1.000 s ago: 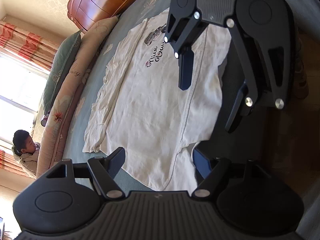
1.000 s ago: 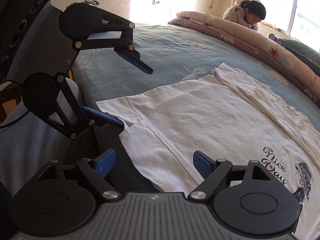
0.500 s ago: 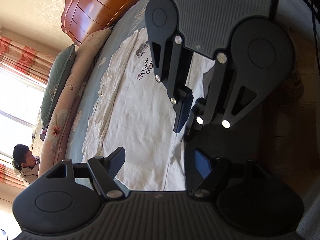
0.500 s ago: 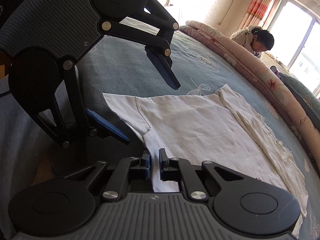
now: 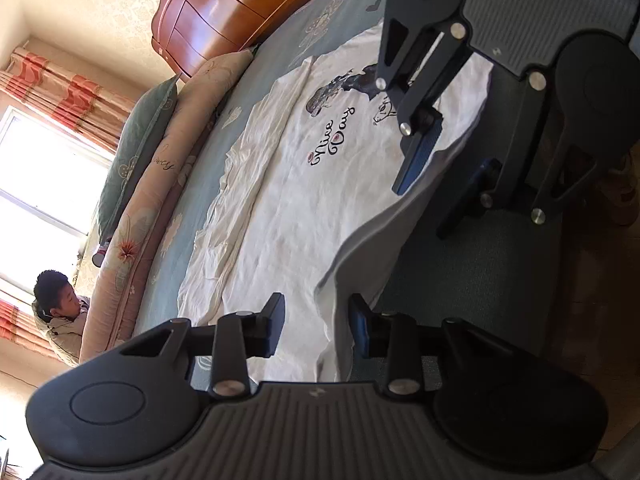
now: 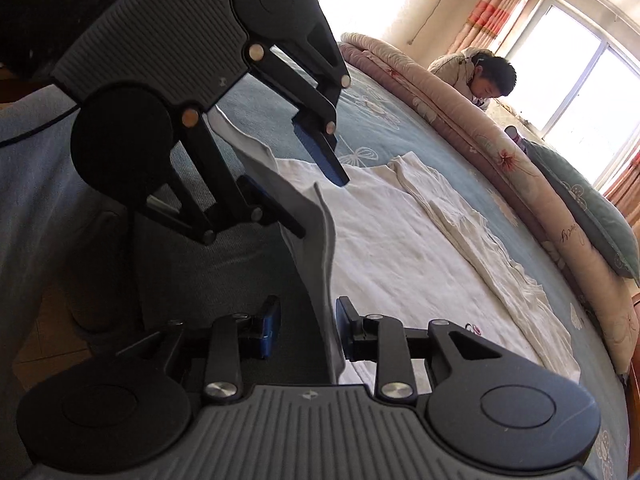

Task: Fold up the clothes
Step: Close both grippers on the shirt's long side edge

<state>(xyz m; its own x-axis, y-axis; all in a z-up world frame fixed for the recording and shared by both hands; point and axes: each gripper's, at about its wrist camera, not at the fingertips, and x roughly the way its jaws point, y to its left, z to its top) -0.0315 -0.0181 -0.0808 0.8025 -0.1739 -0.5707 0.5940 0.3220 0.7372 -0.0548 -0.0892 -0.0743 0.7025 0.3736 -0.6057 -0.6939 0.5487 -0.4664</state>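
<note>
I am looking over a wide bed (image 5: pixel 276 52) under a blue-grey cover with pale flower prints, which fills both wrist views. A white T-shirt (image 5: pixel 304 216) lies spread flat across the middle of it, printed side up, its far sleeve and side folded inward in a rumpled strip. The shirt's near edge, along the side of the bed closest to me, is lifted off the cover into a standing ridge of cloth.

My left gripper (image 5: pixel 316 328) points down at a slant toward that raised edge near the hem end. Its jaws are closing with the cloth rising between them; I cannot see the pads pressing on it. My right gripper (image 6: pixel 306 326) also slants downward, further along the same edge toward the printed chest. Its jaws are opening, and the lifted fold stands in the gap without being pinched. Each gripper appears large in the other's view, blocking part of the shirt.

Along the far edge of the bed runs a rolled pink floral quilt (image 6: pixel 492 148), with a grey-green pillow (image 6: pixel 588 208) against it. A person (image 6: pixel 480 76) in a pale jacket leans beyond the quilt, near a bright window (image 6: pixel 584 80) with striped orange curtains. A polished wooden headboard (image 5: pixel 224 12) stands at the bed's head end.
</note>
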